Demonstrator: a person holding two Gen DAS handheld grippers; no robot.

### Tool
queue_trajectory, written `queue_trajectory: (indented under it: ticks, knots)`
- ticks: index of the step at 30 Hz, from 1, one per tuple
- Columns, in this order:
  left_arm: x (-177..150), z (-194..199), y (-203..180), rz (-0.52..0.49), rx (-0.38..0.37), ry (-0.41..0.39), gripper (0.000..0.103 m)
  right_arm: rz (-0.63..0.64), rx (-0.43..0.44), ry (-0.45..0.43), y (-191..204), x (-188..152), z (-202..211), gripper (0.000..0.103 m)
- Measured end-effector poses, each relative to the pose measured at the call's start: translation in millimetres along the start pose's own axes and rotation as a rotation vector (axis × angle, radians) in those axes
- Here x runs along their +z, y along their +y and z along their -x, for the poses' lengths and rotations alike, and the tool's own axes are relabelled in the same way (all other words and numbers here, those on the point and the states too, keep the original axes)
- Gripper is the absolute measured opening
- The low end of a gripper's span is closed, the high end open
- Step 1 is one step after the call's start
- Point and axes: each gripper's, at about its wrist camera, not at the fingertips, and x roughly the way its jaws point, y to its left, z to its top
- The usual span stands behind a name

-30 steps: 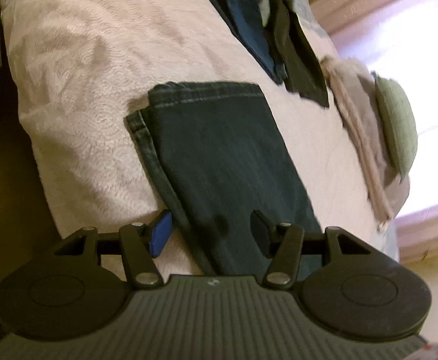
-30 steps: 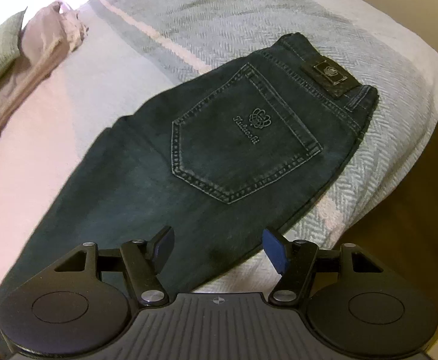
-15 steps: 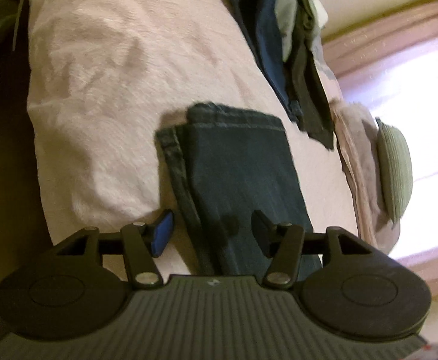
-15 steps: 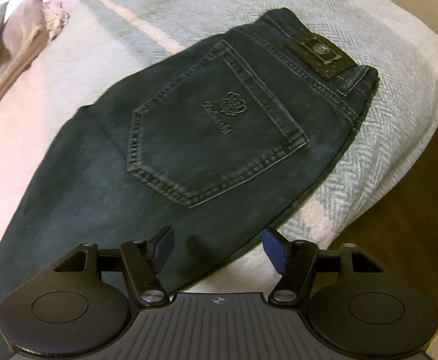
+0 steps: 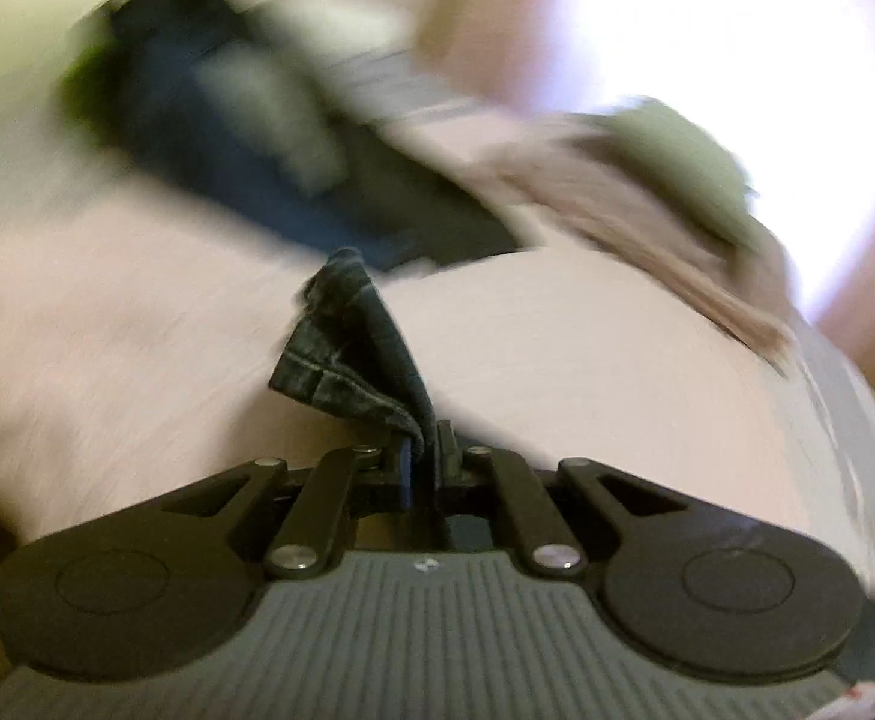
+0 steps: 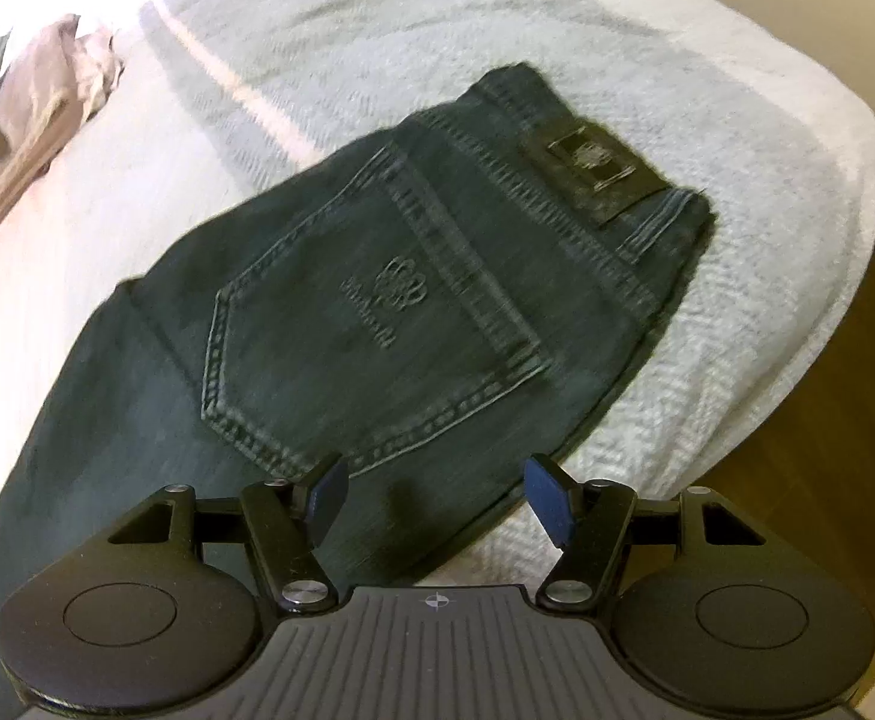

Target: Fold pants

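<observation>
Left gripper (image 5: 419, 459) fingers clenched on hem of dark denim pants (image 6: 377, 324), cuff bunched toward 12 o'clock, likely for folding over. Right gripper (image 6: 437, 495) fingers released, poised above seat at 6 o'clock edge. Pants flat on pale-quilted bed (image 6: 647, 60).

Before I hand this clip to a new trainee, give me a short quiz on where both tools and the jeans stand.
1. True or false: the left tool is shut on the hem of the jeans.
2. The right tool is: A) shut on the waistband, B) open above the jeans, C) out of view.
3. What sits on the waistband near the bed's edge?

Key: 1 true; 2 B; 3 a dark brand patch.
</observation>
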Motion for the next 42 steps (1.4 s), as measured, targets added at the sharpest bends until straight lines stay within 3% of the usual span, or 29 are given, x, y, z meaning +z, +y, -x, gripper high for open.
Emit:
queue_trajectory:
  ticks: [2,6,9,11,13,15,17,20,23,27,29,33,37,39,41,42]
  knots:
    - [10,7,-59,-0.177,-0.096,-0.026,0.003,-0.006,-0.007,-0.022,-7,3,5,0.062]
    - [-11,21,-166,-0.38,-0.378,-0.013,0.004,-0.041,-0.01,-0.059,-23,7,15,0.062]
    - [-67,15,-231,-0.481,-0.585,0.119,0.009,-0.076,0.002,-0.073,-36,6,19,0.062]
    - [-118,-7,-260,-0.531,-0.649,0.286,0.017,-0.096,0.013,-0.085,-44,2,20,0.062]
    - [-167,-30,-277,-0.608,-0.59,0.453,0.021,-0.105,0.019,-0.08,-49,-3,18,0.062]
    - [-185,-36,-274,-0.588,-0.557,0.523,0.022,-0.109,0.029,-0.07,-52,-8,17,0.062]
    - [-172,-26,-259,-0.517,-0.566,0.511,0.024,-0.107,0.069,-0.087,-54,-14,21,0.062]
    - [-137,-9,-236,-0.49,-0.545,0.462,0.028,-0.097,0.176,-0.112,-48,-22,23,0.062]
    - [-104,-3,-206,-0.49,-0.456,0.408,0.028,-0.124,0.36,-0.098,-30,-34,19,0.062]
    - [-83,-7,-167,-0.451,-0.298,0.384,0.028,-0.136,0.624,0.045,20,-57,-4,0.062]
    - [-77,-11,-150,-0.387,-0.249,0.384,0.028,-0.165,0.69,0.122,39,-69,-20,0.062]
    - [-73,-8,-122,-0.274,-0.217,0.391,0.029,-0.25,0.72,0.25,66,-93,-45,0.062]
    - [-72,2,-100,-0.257,-0.216,0.408,0.029,-0.282,0.674,0.28,79,-104,-62,0.062]
    - [-73,3,-97,-0.257,-0.222,0.41,0.029,-0.278,0.687,0.213,84,-102,-64,0.049]
    - [-72,2,-94,-0.251,-0.226,0.412,0.029,-0.235,0.652,0.167,91,-99,-65,0.024]
    - [-73,0,-94,-0.25,-0.226,0.413,0.029,-0.215,0.614,0.174,95,-97,-68,0.024]
